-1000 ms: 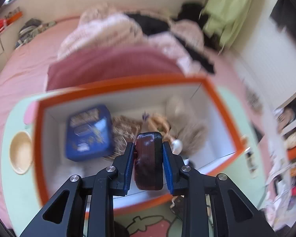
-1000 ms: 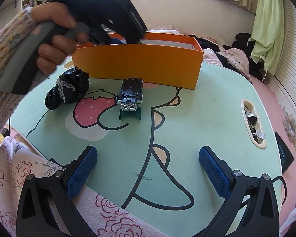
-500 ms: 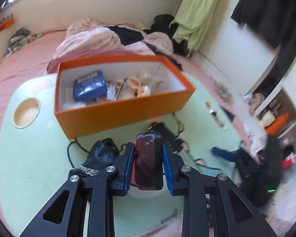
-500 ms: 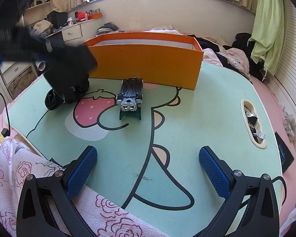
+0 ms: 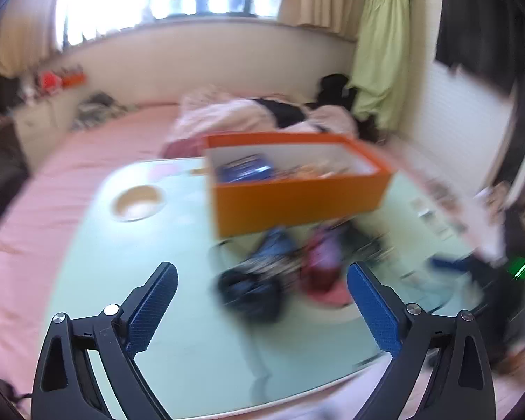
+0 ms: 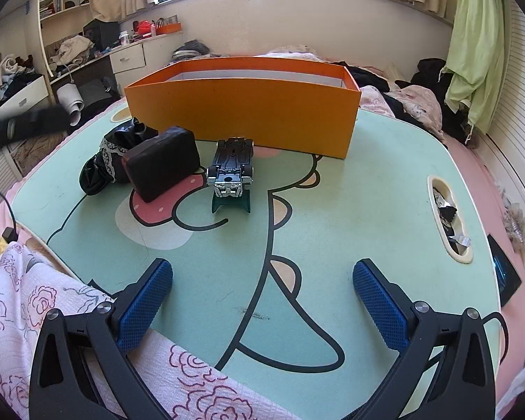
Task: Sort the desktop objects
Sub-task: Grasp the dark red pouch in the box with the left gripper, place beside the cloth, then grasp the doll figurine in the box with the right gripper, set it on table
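Observation:
An orange box (image 6: 243, 119) stands at the back of the green cartoon table (image 6: 367, 210); it also shows in the blurred left wrist view (image 5: 297, 199), holding a blue tin (image 5: 243, 172) and other items. A dark red-brown case (image 6: 162, 162) lies on the table beside a black lace-trimmed pouch (image 6: 103, 162) and an upside-down toy car (image 6: 231, 169) on a green stand. My left gripper (image 5: 262, 311) is open and empty above the table's near part. My right gripper (image 6: 262, 308) is open and empty near the front edge.
A floral cloth (image 6: 70, 332) drapes the front left edge. A cut-out slot (image 6: 448, 220) with scraps is at the table's right. A round wooden dish (image 5: 136, 203) sits left of the box. A bed with clothes (image 5: 262, 115) lies behind.
My left gripper carried the dark case away from the box, opened and let it go; the case now lies on the table next to the pouch. The right gripper has not moved.

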The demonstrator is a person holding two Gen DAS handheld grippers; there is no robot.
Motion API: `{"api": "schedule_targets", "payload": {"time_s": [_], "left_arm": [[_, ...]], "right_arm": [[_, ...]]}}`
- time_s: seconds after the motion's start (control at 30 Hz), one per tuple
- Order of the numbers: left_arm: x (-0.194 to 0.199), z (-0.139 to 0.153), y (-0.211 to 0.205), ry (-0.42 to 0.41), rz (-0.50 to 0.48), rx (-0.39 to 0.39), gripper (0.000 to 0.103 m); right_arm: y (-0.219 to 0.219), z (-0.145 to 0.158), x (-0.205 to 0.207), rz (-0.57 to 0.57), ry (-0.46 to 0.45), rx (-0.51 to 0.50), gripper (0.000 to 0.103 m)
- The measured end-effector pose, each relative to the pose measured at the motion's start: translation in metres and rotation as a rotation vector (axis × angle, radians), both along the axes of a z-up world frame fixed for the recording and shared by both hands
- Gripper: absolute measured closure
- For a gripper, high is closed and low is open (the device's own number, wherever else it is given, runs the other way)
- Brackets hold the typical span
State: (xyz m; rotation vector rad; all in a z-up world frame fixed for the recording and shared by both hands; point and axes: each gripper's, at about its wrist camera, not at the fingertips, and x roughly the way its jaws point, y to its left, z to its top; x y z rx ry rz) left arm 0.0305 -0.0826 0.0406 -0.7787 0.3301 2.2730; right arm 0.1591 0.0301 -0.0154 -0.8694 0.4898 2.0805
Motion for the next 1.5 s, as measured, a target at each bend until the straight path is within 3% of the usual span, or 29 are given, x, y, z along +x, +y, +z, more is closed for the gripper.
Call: {"api": "schedule_targets", "payload": {"time_s": [0.13,0.3,0.5,0.57,0.6,0.7,0.83,0.97,1.07,1.27,1.43,1.5], "left_arm": [[-0.013,-0.038,0.000,-0.118,-0.014,-0.095,0.006],[-0.010,-0.040,0.004,-0.088,-0.020,-0.131,0.000],[-0.011,-0.041,0.005,-0.085,-0.005,-0.124,0.000],[-0.010,-0.044,0.010,-0.085,-0.004,-0.125,0.000],[-0.011,-0.044,0.011,-0.084,-0.003,-0.124,0.000],[-0.011,-0.044,0.011,-0.083,-0.005,-0.122,0.000],[-0.011,-0.044,0.011,-0.081,-0.007,-0.120,0.000],[-0.012,-0.044,0.011,-0.079,-0.010,-0.116,0.000],[-0.011,-0.044,0.011,-0.076,-0.009,-0.116,0.000],[-0.011,-0.044,0.011,-0.077,-0.012,-0.114,0.000],[-0.011,-0.043,0.011,-0.077,-0.015,-0.114,0.000],[-0.012,-0.043,0.011,-0.077,-0.016,-0.114,0.000]], "right_arm": [[0.001,0.000,0.000,-0.001,-0.001,-0.001,0.000],[0.005,0.002,-0.001,-0.025,-0.016,-0.002,0.001],[0.010,0.051,-0.012,0.025,0.063,0.066,0.029],[0.034,0.078,-0.030,0.047,0.065,0.069,0.047],[0.046,0.087,-0.038,0.052,0.057,0.070,0.051],[0.100,0.099,-0.075,0.052,-0.033,0.042,0.060],[0.168,0.069,-0.118,0.044,-0.181,-0.112,0.069],[0.187,0.045,-0.144,0.053,-0.273,-0.162,0.072],[0.193,0.017,-0.156,0.014,-0.418,-0.177,0.070],[0.188,0.025,-0.147,-0.002,-0.358,-0.154,0.071],[0.163,0.085,-0.102,0.028,-0.053,-0.050,0.072],[0.146,0.106,-0.081,0.038,0.024,-0.013,0.072]]}}
